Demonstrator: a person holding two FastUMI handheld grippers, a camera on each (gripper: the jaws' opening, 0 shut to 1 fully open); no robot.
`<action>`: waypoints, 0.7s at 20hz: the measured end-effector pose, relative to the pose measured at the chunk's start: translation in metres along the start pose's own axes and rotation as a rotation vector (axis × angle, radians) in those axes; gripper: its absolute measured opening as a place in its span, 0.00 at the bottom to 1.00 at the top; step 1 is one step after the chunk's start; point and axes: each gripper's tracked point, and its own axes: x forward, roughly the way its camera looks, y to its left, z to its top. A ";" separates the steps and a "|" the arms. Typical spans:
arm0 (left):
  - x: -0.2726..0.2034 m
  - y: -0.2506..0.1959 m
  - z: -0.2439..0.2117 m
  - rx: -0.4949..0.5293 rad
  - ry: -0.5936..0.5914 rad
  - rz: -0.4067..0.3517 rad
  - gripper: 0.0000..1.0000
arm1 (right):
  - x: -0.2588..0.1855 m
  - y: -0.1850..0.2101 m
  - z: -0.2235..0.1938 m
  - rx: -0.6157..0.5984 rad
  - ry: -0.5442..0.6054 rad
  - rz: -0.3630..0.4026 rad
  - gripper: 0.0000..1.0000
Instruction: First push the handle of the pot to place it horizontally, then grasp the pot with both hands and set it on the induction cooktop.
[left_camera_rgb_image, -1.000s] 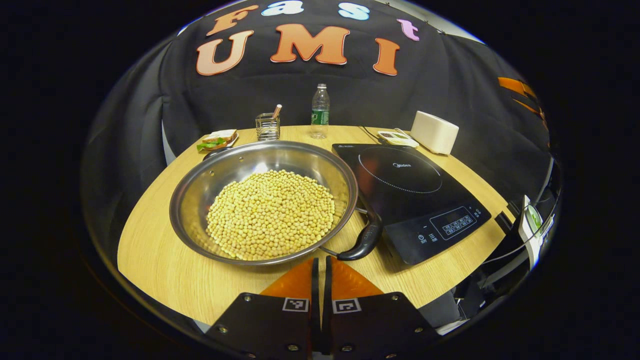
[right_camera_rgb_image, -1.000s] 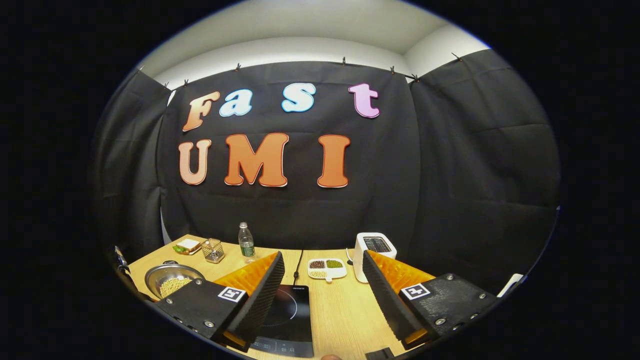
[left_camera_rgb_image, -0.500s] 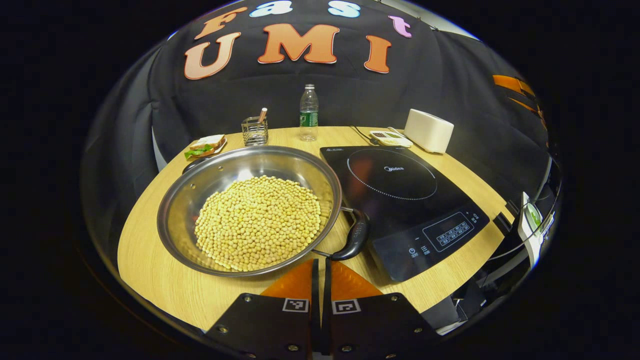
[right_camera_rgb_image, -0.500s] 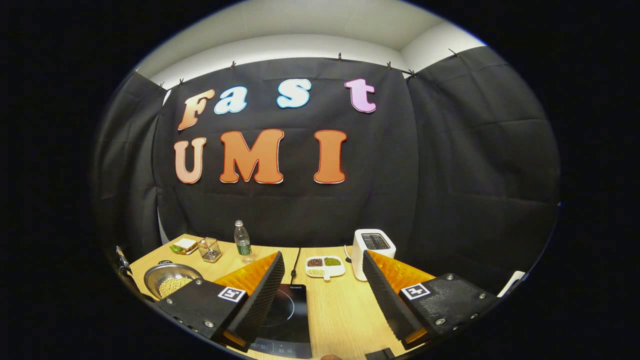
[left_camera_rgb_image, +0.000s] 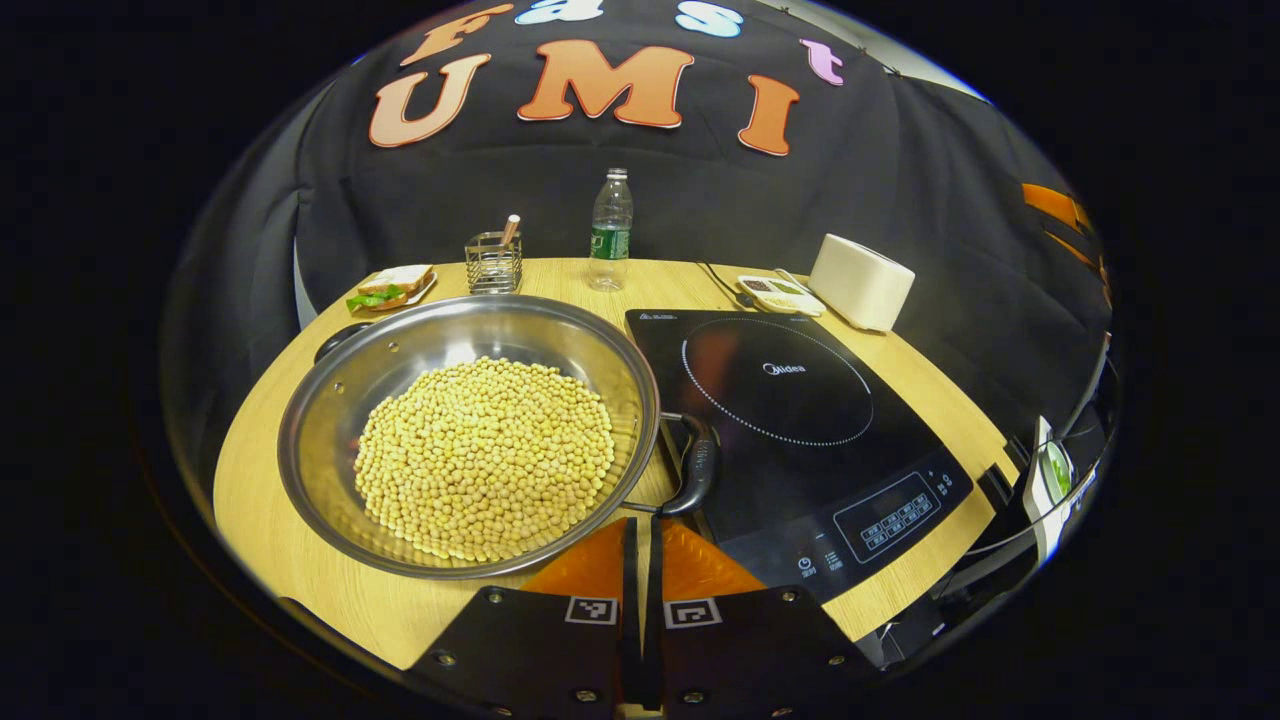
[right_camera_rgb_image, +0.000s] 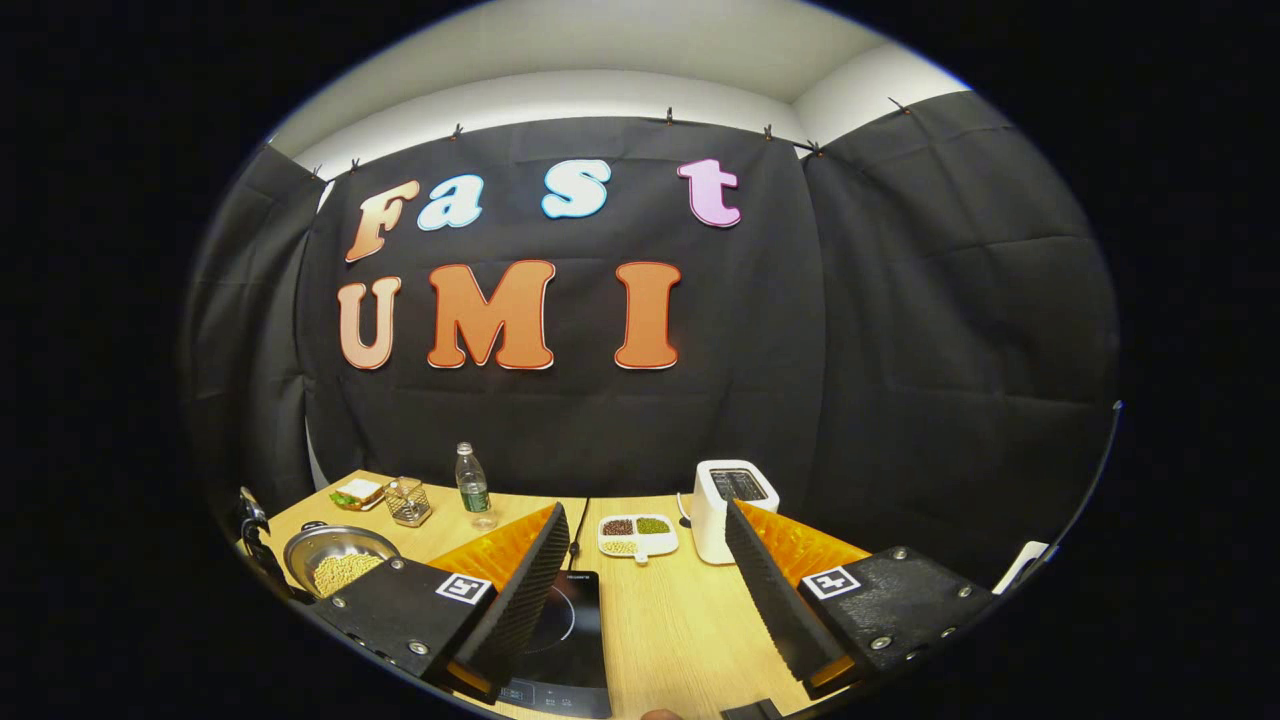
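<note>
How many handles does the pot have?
2. One handle sits on the pot's right, beside the cooktop; the other peeks past the far-left rim, toward the sandwich.

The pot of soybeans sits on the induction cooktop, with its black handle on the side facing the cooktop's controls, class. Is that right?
Not quite. The pot sits on the wooden table beside the induction cooktop, not on it. Its black handle reaches the cooktop's edge, as the left gripper view shows.
</note>
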 end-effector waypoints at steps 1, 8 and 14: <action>0.002 -0.002 0.002 -0.003 -0.002 -0.001 0.02 | 0.001 -0.001 -0.001 -0.001 0.000 -0.003 0.97; 0.028 -0.015 0.019 -0.042 -0.007 -0.013 0.01 | 0.008 -0.015 -0.014 -0.002 0.020 -0.029 0.97; 0.039 -0.020 0.030 -0.018 -0.010 -0.002 0.01 | 0.013 -0.028 -0.019 0.002 0.030 -0.051 0.97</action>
